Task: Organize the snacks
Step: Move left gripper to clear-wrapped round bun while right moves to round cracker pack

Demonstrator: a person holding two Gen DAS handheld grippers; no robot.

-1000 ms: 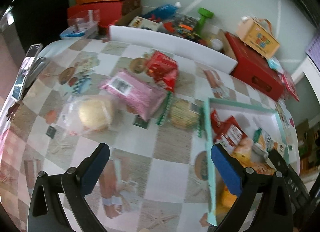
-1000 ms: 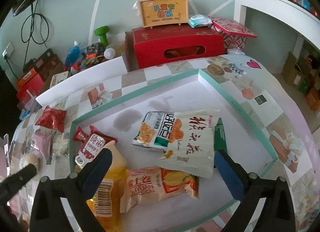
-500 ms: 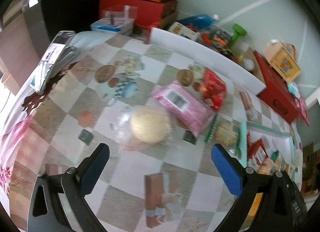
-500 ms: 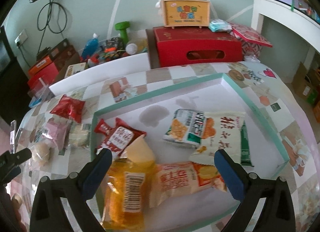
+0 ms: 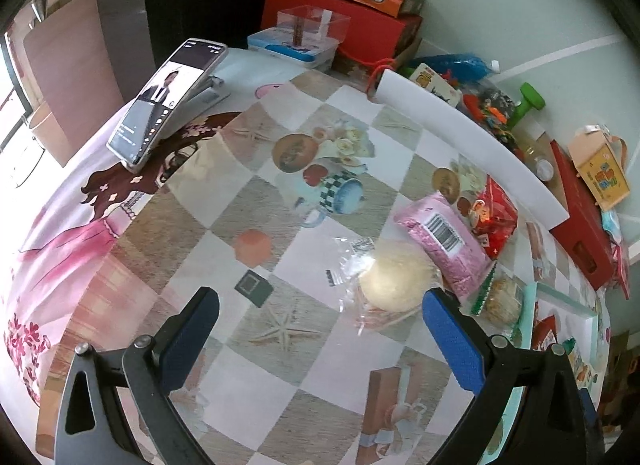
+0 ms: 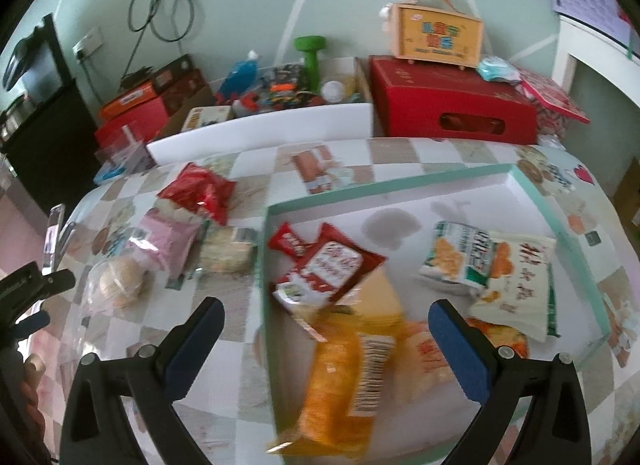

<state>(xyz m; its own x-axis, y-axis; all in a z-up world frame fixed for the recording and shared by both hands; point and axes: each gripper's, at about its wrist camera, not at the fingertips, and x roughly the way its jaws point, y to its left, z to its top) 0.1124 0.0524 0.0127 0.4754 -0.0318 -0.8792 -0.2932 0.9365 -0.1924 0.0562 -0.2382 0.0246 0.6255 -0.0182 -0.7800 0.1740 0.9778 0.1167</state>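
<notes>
Barcode-labelled pink packet [image 5: 442, 241] beyond left gripper [image 5: 320, 331]; both grippers' fingers wide apart, empty.

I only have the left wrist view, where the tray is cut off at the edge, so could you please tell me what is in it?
Observer: The tray holds several packets, among them a red packet and a yellow packet by its left wall.
Operator: Thank you. Is any of its floor free?
Observer: Yes, the far part of the floor is bare, beyond the red packet and a green-and-white packet.
Operator: Is the right gripper holding anything?
Observer: No, the right gripper is open and empty, over the tray's near left part.
</notes>
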